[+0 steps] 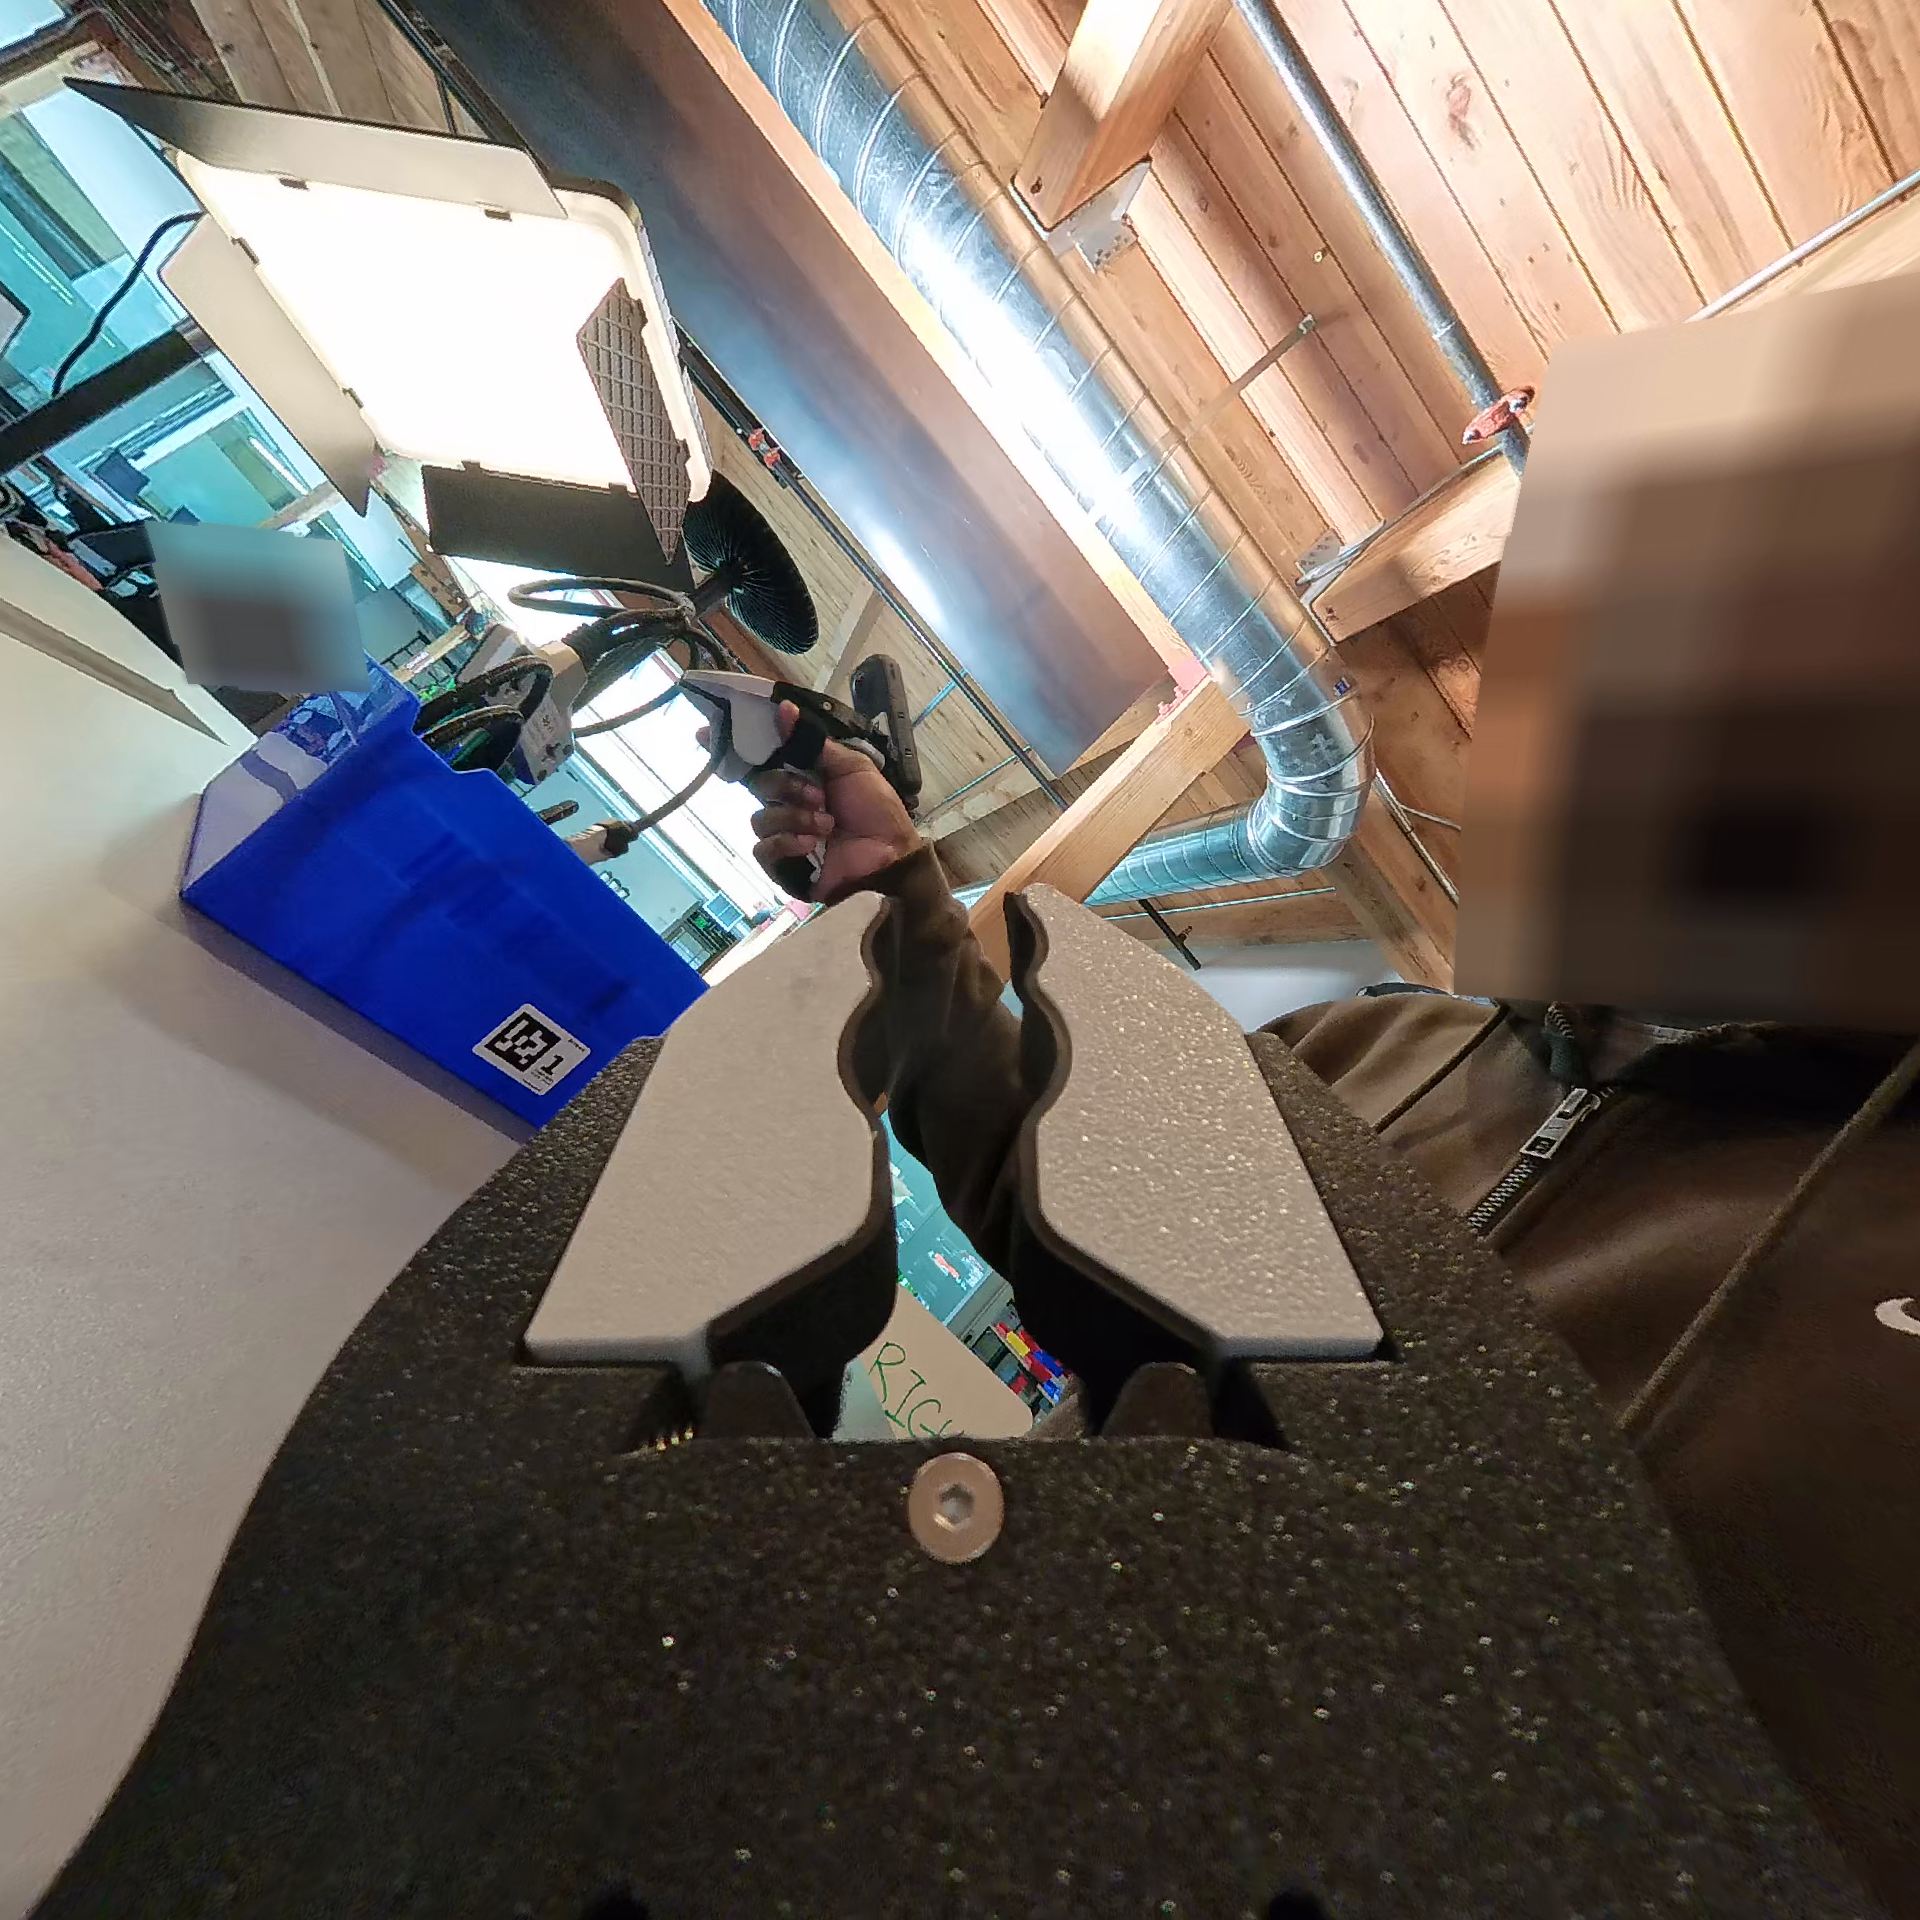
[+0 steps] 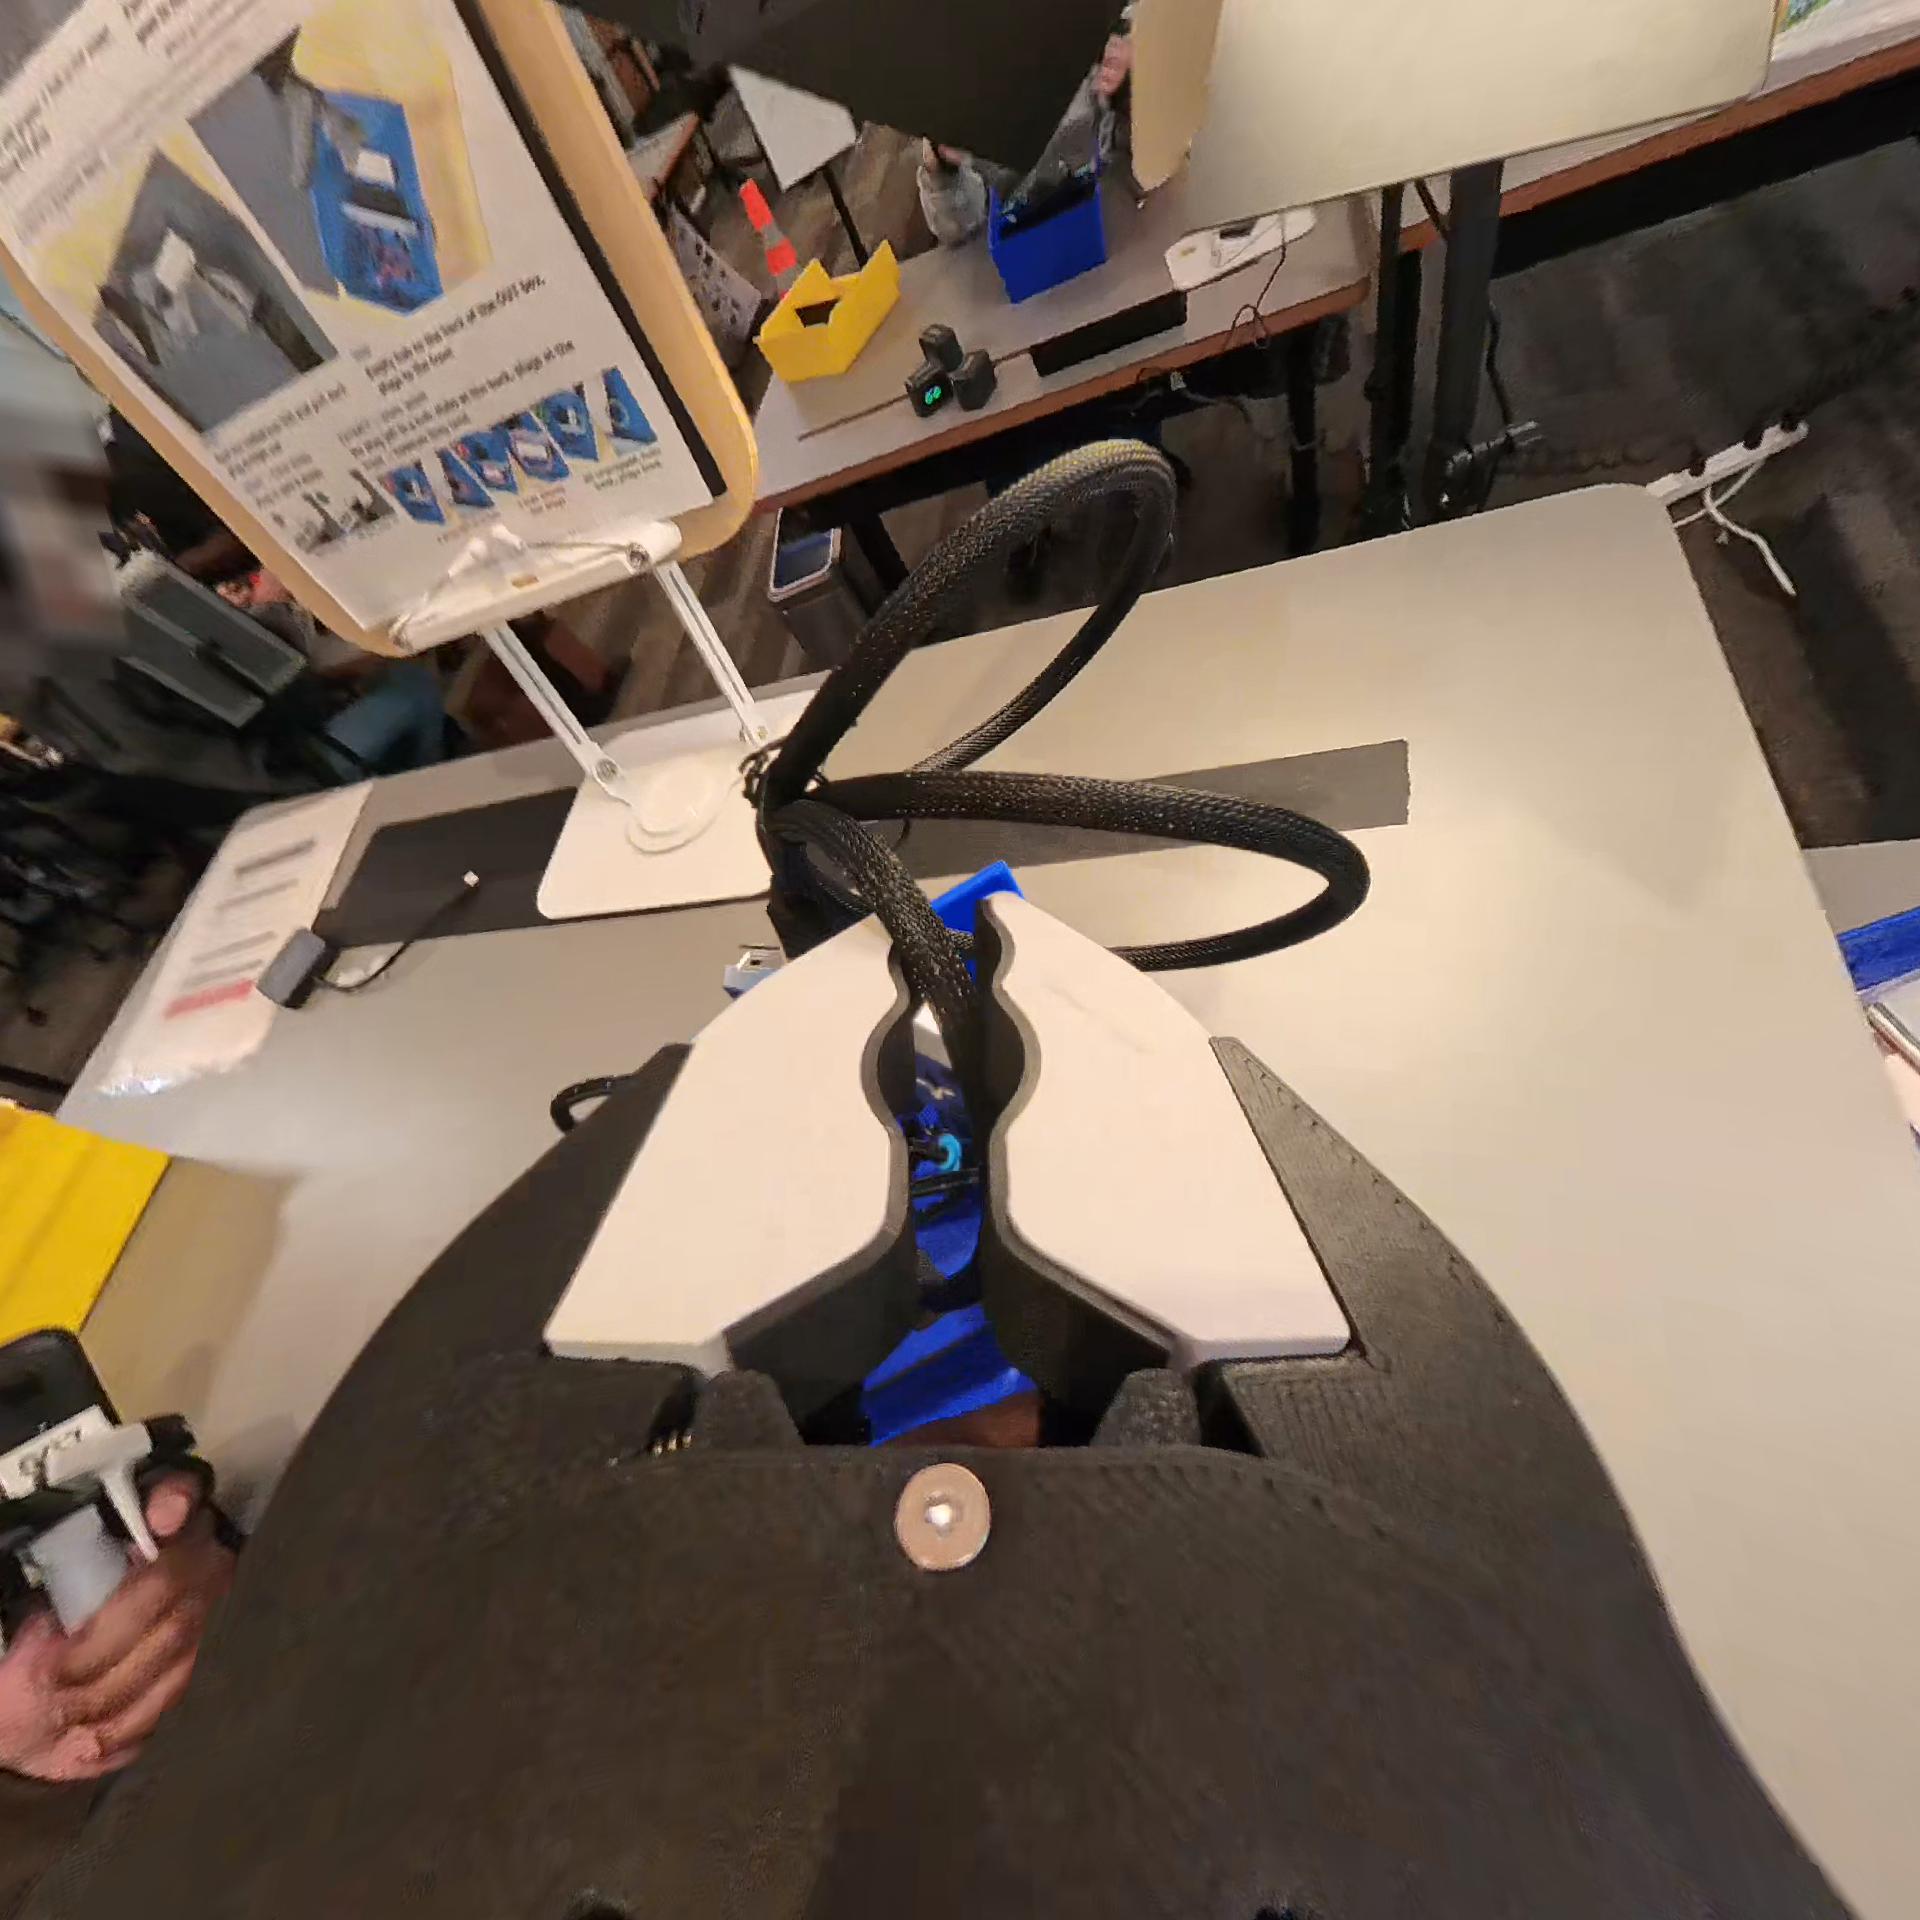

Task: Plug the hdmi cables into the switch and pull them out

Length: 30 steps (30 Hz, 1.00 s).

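My right gripper (image 2: 940,935) is shut on a thick black braided cable (image 2: 1195,821) that passes between its fingertips and loops out over the grey table (image 2: 1507,1091). A blue bin (image 2: 992,883) lies just beneath and behind the fingers. In the left wrist view the right gripper (image 1: 717,717) is held up by a hand beside the cable loops, above the blue bin (image 1: 416,914). My left gripper (image 1: 945,909) is tilted up toward the ceiling, with its jaws apart and nothing between them; only a brown sleeve (image 1: 956,1039) shows behind the gap.
A paper-covered board (image 2: 364,312) stands on a white base (image 2: 644,842) at the table's far side, on a dark strip (image 2: 1330,779). A yellow bin (image 2: 62,1216) is at the left. A lit panel (image 1: 436,312) hangs overhead. A person in a brown jacket (image 1: 1558,1195) stands close. The left gripper's tips are roughly 45 cm from the right gripper's.
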Available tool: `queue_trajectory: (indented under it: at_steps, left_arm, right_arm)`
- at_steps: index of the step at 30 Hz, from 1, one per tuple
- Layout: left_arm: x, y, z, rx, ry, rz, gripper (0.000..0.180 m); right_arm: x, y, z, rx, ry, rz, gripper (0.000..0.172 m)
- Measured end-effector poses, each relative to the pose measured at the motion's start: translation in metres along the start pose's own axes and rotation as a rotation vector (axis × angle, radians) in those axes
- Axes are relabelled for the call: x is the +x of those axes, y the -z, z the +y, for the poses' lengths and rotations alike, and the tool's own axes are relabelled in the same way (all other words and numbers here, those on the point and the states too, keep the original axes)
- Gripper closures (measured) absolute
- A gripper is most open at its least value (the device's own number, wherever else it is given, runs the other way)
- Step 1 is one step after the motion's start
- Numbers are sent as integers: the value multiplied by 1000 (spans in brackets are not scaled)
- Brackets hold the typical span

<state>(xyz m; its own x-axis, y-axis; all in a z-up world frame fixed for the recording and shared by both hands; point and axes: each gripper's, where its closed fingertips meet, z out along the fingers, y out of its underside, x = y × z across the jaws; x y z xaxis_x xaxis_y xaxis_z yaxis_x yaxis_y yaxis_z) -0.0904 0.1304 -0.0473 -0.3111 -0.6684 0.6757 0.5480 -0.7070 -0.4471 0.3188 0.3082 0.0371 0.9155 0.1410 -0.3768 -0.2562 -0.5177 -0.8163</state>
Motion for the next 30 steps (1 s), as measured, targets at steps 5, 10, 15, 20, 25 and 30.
queue_trajectory:
  at_steps: [5,10,15,20,25,30]
  left_arm:
    - [0,0,0,-1,0,0,161]
    - [0,0,0,-2,5,2,160]
    - [-1,0,-1,-4,9,4,160]
    - [-1,1,-1,-1,10,5,160]
    - [0,2,-2,2,4,5,160]
    - [0,2,-2,0,11,8,160]
  right_arm:
    - [13,-10,16,100,20,75,167]
    - [29,-14,56,93,297,243,171]
    - [46,-8,90,-61,580,374,161]
    - [48,10,103,-235,755,338,148]
    - [39,37,120,-402,874,150,119]
    - [31,53,133,-441,818,-44,93]
